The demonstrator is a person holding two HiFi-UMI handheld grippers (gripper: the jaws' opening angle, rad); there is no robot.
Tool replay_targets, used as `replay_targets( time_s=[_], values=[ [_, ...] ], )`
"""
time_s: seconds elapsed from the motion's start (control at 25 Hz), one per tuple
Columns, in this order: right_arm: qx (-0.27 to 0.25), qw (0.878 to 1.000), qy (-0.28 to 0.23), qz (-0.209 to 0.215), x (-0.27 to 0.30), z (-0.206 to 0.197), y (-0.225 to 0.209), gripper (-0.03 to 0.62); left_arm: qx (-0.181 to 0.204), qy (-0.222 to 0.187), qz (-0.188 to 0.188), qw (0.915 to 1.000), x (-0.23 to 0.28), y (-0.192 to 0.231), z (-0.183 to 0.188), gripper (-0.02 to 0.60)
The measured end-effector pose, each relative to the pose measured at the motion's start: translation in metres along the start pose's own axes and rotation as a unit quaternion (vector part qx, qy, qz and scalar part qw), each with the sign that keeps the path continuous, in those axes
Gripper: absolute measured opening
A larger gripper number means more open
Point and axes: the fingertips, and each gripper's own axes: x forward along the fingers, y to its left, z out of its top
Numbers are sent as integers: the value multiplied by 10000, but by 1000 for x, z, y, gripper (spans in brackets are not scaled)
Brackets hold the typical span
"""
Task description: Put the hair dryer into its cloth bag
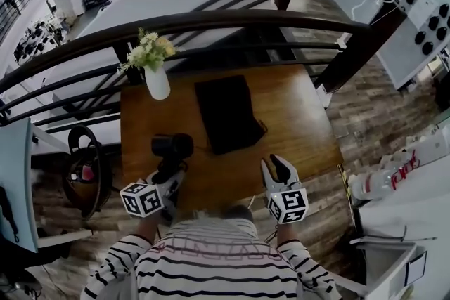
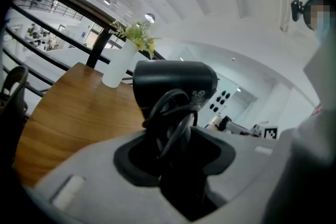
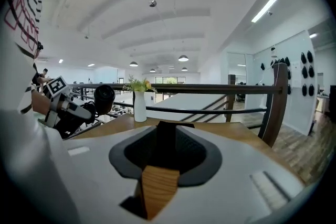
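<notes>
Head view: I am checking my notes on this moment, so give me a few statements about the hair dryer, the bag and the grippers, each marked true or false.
1. The left gripper is closed on the hair dryer. True.
2. The hair dryer is already inside the cloth bag. False: the bag lies flat on the table, and the dryer is outside it, to its left.
3. The right gripper has its jaws apart with nothing between them. True.
4. The vase has tipped over. False: it stands upright with flowers in it, near the table's far left corner.
</notes>
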Motion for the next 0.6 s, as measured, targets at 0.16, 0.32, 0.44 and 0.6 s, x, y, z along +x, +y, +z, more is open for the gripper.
replay_targets(
  time_s=[0.16,0.32,0.44,0.6],
  values=[
    [-470,9984,256,173,24,-4,-15,106,-100,-58,162,9998,9,10,1,166],
    [-943,9933,533,413,51,-15,-34,106,-214,-201,378,9989,21,14,3,166],
    [-1378,9846,844,673,69,-29,-48,114,-244,-291,531,9979,32,10,3,166],
    [-2179,9594,1416,1094,95,-63,-66,146,-334,-434,748,9957,46,3,0,166]
  ],
)
